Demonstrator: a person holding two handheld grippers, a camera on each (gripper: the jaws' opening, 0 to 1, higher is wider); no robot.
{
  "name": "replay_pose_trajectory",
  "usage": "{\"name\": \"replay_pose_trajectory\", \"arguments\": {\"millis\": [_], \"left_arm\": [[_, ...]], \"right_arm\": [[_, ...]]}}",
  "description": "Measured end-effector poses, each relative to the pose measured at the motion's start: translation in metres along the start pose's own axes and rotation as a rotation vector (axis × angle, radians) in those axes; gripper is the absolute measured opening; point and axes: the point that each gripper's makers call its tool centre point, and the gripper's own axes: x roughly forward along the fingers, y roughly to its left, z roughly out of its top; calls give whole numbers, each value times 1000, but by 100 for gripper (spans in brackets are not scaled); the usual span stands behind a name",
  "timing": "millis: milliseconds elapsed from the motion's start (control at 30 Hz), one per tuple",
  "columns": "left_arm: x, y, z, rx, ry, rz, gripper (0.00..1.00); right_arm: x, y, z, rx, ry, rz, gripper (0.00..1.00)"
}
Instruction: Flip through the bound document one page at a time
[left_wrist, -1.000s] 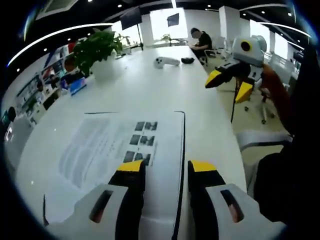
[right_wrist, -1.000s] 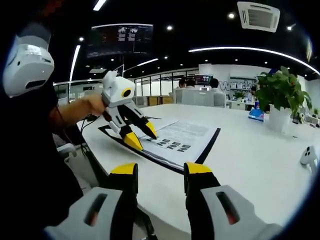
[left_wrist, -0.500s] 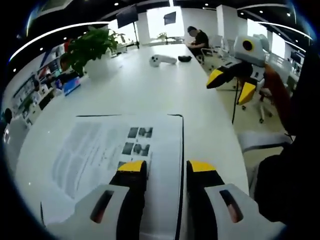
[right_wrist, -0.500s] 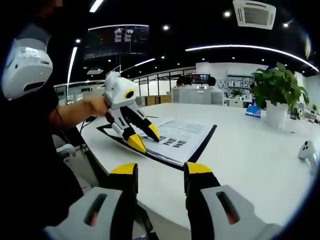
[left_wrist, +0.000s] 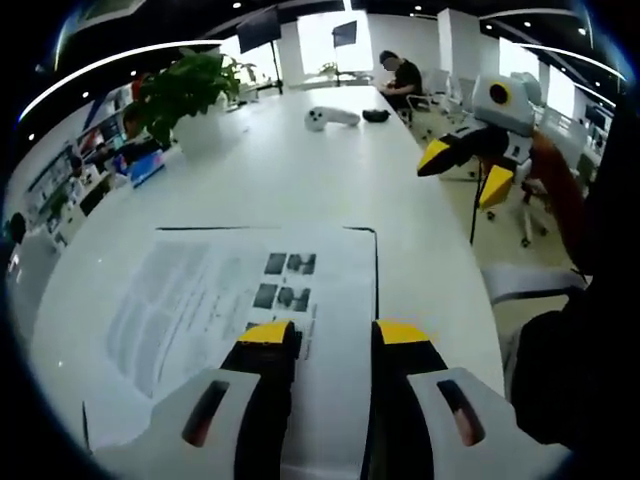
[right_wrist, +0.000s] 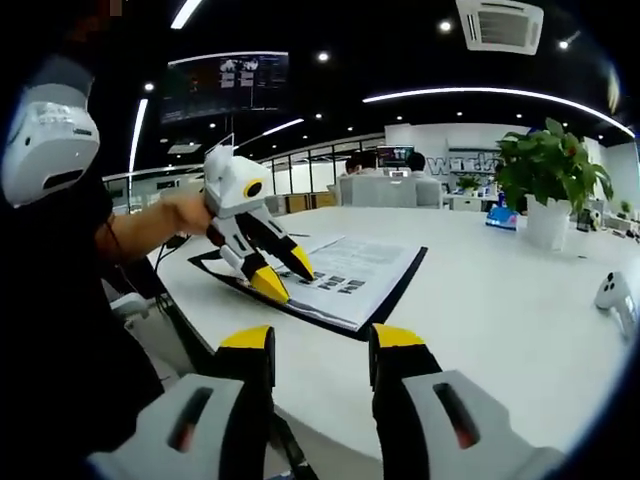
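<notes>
Left gripper (right_wrist: 275, 275), fingers parted, hovered above the bound document (left_wrist: 230, 300); its black border at 3 o'clock. Right gripper (left_wrist: 462, 170) released, off the bench (right_wrist: 480, 300); print illegible.

A long white table (left_wrist: 300, 170) is extending from the lower centre toward the top of the left gripper view. A potted plant (left_wrist: 185, 95) in a white pot is standing on it at upper left; in the right gripper view the same plant is sitting at upper right. A white controller (left_wrist: 330, 118) is lying at top centre, with a small dark object (left_wrist: 376, 117) just beside it. A seated person (left_wrist: 403, 78) is working at the far end. A ceiling air vent (right_wrist: 500, 22) is showing at upper right of the right gripper view.
</notes>
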Motion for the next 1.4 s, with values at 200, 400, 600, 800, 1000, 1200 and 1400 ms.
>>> {"name": "replay_pose_trajectory", "arguments": {"millis": [200, 400, 600, 800, 1000, 1200, 1400], "left_arm": [[1, -2, -3, -13, 3, -15, 31], [2, 0, -7, -53, 11, -35, 29], [2, 1, -7, -116, -3, -83, 28], [1, 2, -8, -170, -21, -133, 27], [1, 0, -8, -179, -26, -153, 27], [1, -1, -8, -189, -35, -177, 27], [0, -2, -8, -186, -42, -196, 27]], "right_arm": [[-1, -1, -3, 5, 5, -3, 38], [-1, -4, -6, 14, 11, -6, 38], [-2, -6, -5, 21, 7, -13, 38], [-2, -7, -11, 32, 25, -13, 38], [-3, -9, -10, 30, 23, -17, 38], [0, -9, -9, 26, 28, -12, 38], [0, -9, -10, 27, 30, -14, 38]]}}
